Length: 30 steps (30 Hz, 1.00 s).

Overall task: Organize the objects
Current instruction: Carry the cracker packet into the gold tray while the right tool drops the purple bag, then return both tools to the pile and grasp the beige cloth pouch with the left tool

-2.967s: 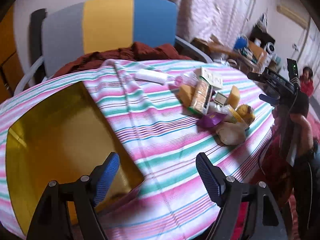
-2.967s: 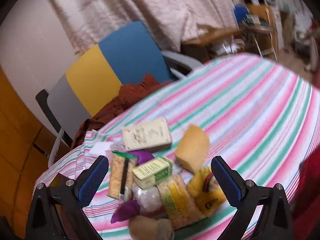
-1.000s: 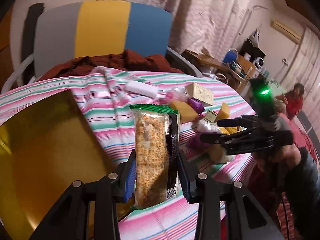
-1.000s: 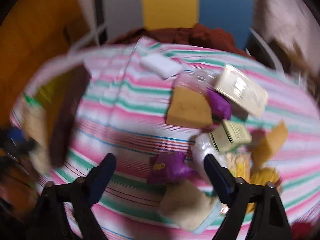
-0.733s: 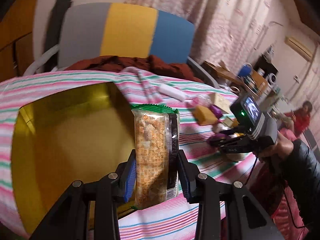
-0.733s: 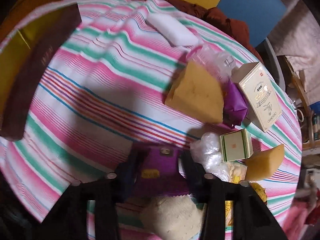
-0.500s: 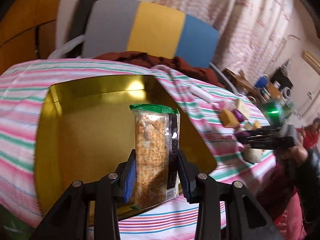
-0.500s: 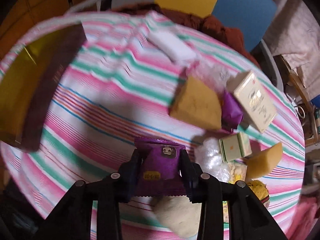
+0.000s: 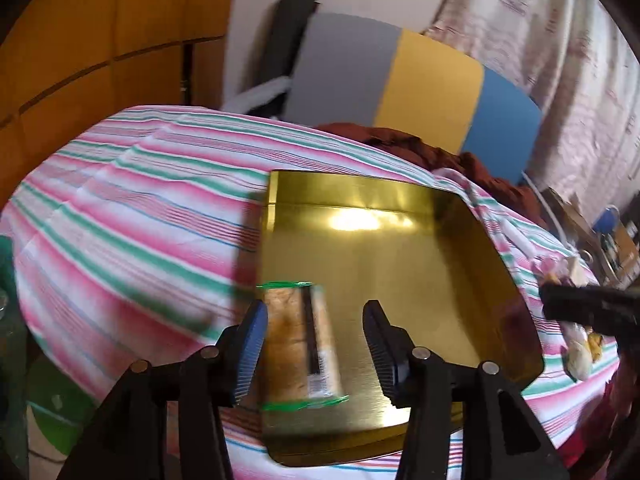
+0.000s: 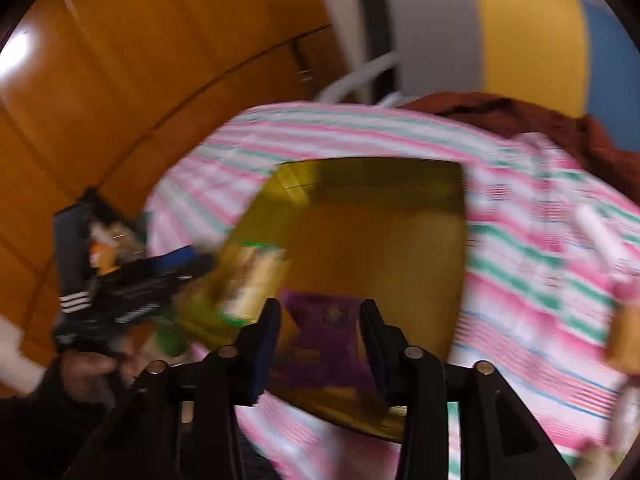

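Observation:
A gold tin tray (image 9: 420, 280) lies open on the striped tablecloth (image 9: 132, 240). My left gripper (image 9: 315, 320) is open over the tray's near left corner. A clear cracker pack with green ends (image 9: 298, 344) sits blurred between its fingers, against the left one and apart from the right. My right gripper (image 10: 320, 312) is shut on a purple snack packet (image 10: 320, 328) above the gold tray's (image 10: 380, 232) near edge. In the right wrist view the left gripper (image 10: 132, 292) and the cracker pack (image 10: 252, 280) show at the left, blurred.
A chair with a grey, yellow and blue back (image 9: 400, 84) and a maroon cloth (image 9: 400, 140) stand behind the table. Wooden cabinet panels (image 10: 140, 80) rise on the left. Several loose snack items (image 9: 576, 352) lie at the table's right, beside the right gripper's dark body (image 9: 592, 308).
My left gripper swung over the gold tray and opened, letting the cracker pack go. My right gripper shut on the purple packet and carried it left to the tray.

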Tool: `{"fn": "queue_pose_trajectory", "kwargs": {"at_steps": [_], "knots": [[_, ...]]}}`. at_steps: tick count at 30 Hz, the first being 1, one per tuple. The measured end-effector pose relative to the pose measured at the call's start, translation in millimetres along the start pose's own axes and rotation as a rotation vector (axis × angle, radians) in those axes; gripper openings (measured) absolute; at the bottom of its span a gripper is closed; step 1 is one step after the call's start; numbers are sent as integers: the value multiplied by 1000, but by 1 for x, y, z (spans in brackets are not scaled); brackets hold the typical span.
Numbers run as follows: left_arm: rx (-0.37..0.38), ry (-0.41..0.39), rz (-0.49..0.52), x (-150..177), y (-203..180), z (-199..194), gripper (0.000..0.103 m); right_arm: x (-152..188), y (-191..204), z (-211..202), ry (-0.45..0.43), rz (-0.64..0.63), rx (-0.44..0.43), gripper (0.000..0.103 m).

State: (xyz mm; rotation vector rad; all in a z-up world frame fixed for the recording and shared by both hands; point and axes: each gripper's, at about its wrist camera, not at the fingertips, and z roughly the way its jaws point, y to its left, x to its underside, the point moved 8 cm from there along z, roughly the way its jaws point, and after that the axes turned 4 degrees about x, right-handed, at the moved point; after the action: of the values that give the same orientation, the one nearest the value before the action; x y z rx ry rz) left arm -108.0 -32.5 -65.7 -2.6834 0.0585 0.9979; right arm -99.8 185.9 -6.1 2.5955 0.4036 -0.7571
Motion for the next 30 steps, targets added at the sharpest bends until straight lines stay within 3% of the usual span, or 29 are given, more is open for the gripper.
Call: {"fn": "queue_pose_trajectory", "kwargs": {"at_steps": [4, 7, 15, 26, 30], "knots": [[-17, -15, -25, 1, 8, -9, 50, 8, 30, 23, 35, -35, -31, 58], [-4, -27, -30, 2, 6, -13, 50, 22, 32, 25, 47, -72, 32, 63], [48, -21, 48, 5, -43, -13, 51, 42, -11, -8, 11, -73, 202, 83], [96, 21, 196, 23, -111, -4, 51, 52, -69, -55, -70, 45, 331, 87], [123, 33, 236, 27, -132, -3, 51, 55, -100, -78, -106, 102, 393, 94]]}}
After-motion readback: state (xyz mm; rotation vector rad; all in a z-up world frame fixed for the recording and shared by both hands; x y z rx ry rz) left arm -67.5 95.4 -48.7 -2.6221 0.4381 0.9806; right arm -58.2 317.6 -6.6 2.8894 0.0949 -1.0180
